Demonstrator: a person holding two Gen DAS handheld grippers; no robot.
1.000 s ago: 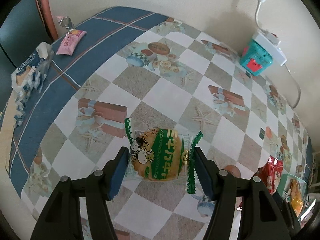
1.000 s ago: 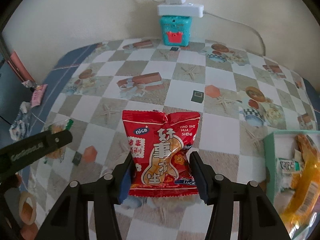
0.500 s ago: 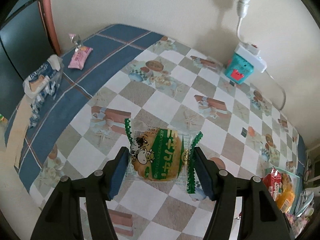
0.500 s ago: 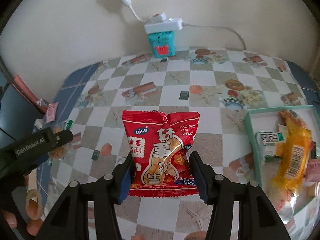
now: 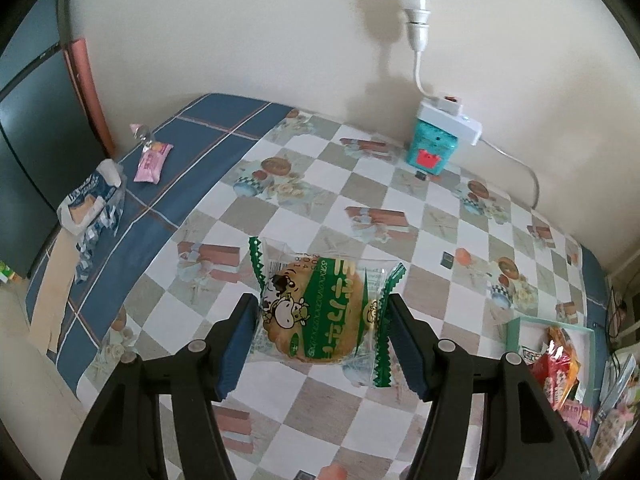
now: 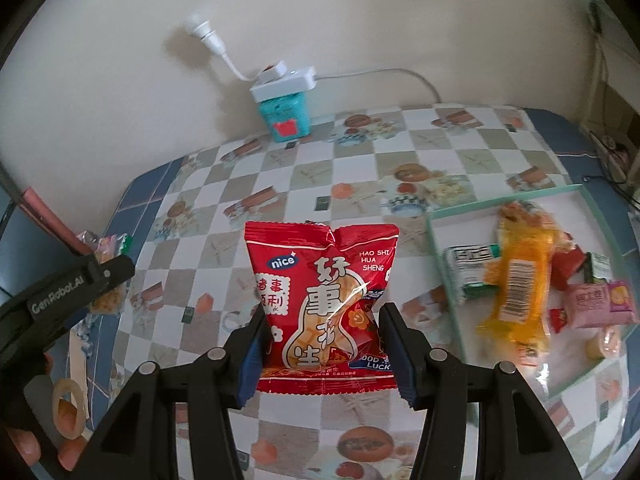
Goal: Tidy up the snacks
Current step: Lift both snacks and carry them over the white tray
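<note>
Table (image 6: 472,152): checked cloth; I see open squares between both grippers and the tray, nothing standing in the way.
Tray (image 6: 436,264): green-rimmed, on the table to my right, already holding several packets; its near-left corner looks free.
Right gripper (image 6: 326,354): clenched on the red peanut bag (image 6: 320,296), bag upright, long axis away from the jaws; I judge this hand nearer the tray.
Left gripper (image 5: 322,344): grasping the green cracker packet (image 5: 320,312) by its crimped ends, long axis across the jaws; tray (image 5: 516,332) lies far right.
Loose snacks: pink wrapper (image 5: 152,162) and blue-white bag (image 5: 92,204) remain on the blue border at far left.
</note>
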